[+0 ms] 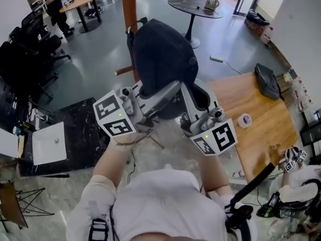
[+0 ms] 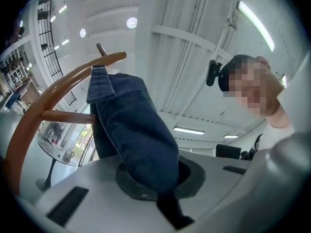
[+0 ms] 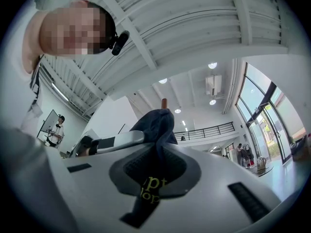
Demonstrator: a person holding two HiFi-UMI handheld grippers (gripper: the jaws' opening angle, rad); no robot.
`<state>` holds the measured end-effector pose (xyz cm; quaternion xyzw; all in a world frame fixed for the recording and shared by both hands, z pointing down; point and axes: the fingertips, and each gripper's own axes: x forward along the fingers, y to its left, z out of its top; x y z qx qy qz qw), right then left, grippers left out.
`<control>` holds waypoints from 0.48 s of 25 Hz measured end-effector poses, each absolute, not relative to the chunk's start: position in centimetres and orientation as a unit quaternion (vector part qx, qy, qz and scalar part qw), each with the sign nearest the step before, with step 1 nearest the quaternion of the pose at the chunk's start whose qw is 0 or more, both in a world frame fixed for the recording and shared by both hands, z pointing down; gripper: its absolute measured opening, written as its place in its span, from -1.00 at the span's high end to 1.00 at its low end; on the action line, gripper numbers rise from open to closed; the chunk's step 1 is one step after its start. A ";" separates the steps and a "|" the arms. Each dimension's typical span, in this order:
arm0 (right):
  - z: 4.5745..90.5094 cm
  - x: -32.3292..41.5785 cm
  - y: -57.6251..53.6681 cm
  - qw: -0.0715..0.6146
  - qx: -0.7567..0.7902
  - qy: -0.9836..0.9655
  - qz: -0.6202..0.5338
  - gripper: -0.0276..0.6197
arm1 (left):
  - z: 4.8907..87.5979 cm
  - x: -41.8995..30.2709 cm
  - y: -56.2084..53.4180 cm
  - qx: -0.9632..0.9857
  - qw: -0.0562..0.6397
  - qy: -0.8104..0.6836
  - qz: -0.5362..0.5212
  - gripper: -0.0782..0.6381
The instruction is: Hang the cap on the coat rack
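While both grippers hold the cap: hanging is in hand, not yet done; it is raised against the coat rack, on its near side.
Left gripper: jaws pressed together on the cap's left edge.
Right gripper: jaws pinching the right edge, over the yellow lettering.
Next move: probably lift the cloth over the peg topping the curved arm, then release both sides; whether it already catches, I cannot tell.
Cap material: soft dark-blue denim-like cloth, domed, limp folds.
Rack material: smooth brown wood, round pole, bowed arm.

left claw and right claw clamp dark cap beside coat rack pole.
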<state>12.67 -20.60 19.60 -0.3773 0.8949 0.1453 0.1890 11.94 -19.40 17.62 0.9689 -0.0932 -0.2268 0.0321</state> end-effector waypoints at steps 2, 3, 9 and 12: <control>20.7 12.5 -21.0 0.184 -0.377 0.898 0.133 0.82 | 18.6 11.8 -19.8 0.968 0.044 -0.098 -0.225 0.75; 21.1 12.4 -21.1 0.182 -0.378 0.899 0.128 0.82 | 19.1 11.7 -20.0 0.968 0.049 -0.100 -0.224 0.75; 23.7 11.5 -22.4 0.172 -0.381 0.903 0.104 0.82 | 21.5 10.7 -21.3 0.966 0.074 -0.108 -0.221 0.75; 24.9 11.3 -22.9 0.167 -0.382 0.904 0.094 0.82 | 22.8 10.5 -21.9 0.965 0.079 -0.118 -0.220 0.75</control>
